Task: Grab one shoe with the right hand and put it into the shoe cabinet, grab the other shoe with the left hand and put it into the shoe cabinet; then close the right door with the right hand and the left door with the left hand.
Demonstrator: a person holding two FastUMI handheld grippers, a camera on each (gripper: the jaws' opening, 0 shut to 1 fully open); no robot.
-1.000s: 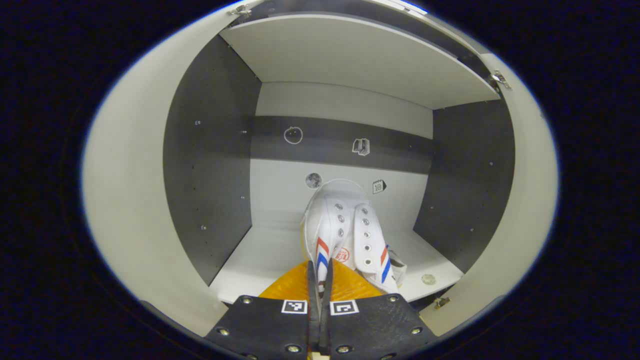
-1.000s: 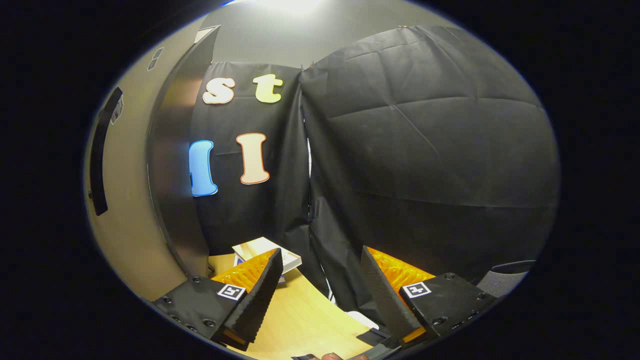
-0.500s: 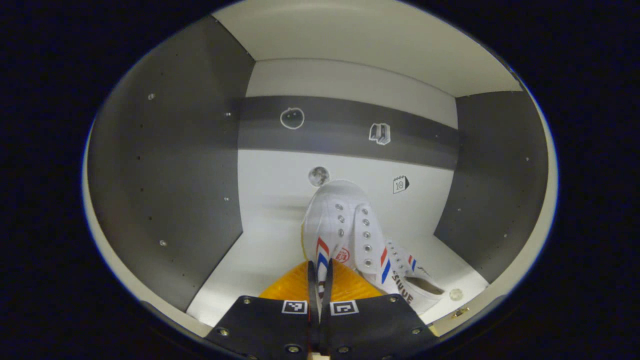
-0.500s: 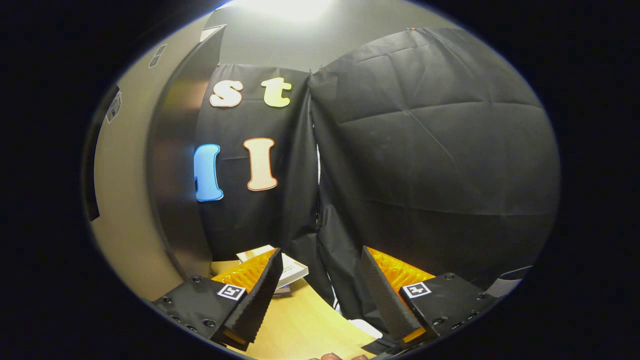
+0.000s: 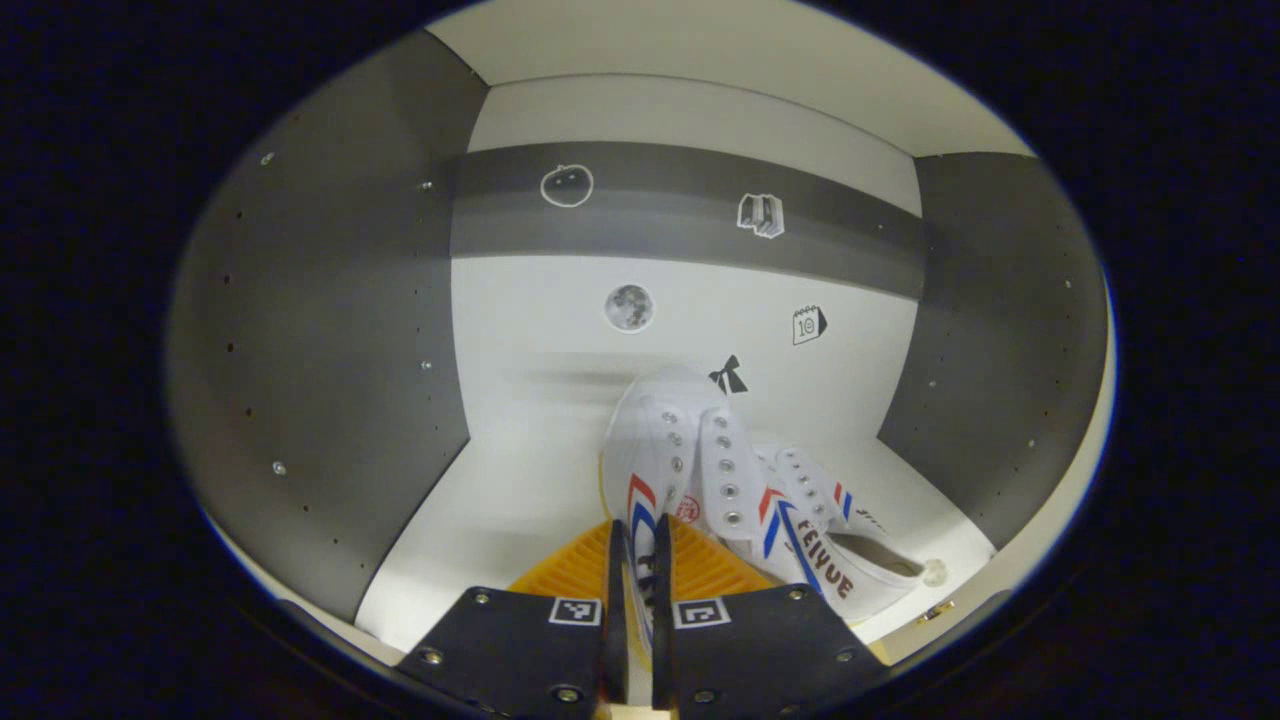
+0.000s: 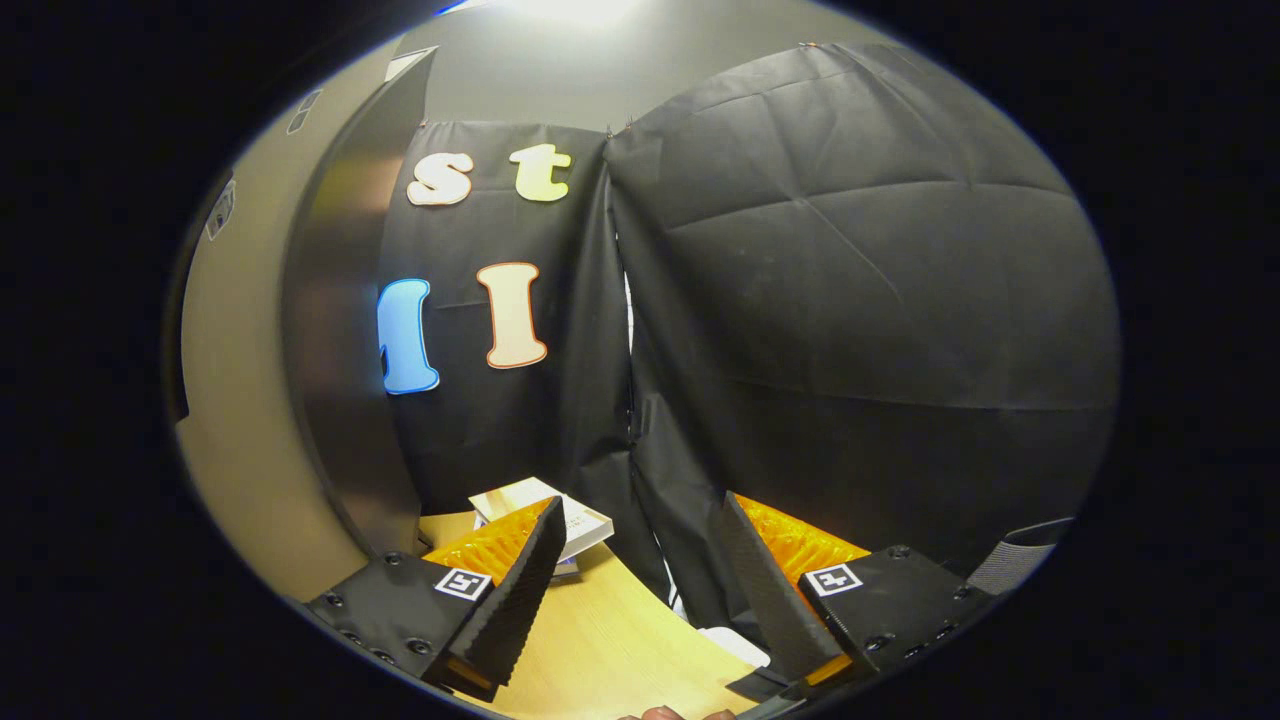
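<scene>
Held shoe (image 5: 668,450): white, red-blue stripes, toe pointing at cabinet back, low centre of frame.
Second shoe (image 5: 835,545): matching, lying on cabinet floor, touching the first, lower right.
Shoe cabinet (image 5: 330,340): open, grey sides, white floor.

Bright inside the cupboard, darker out in the booth.
The cabinet (image 5: 690,330) back wall looks white and clear, but its sides bend round at the edges. In the right gripper view a lamp glows up top, and the door (image 6: 340,330) shines.
</scene>
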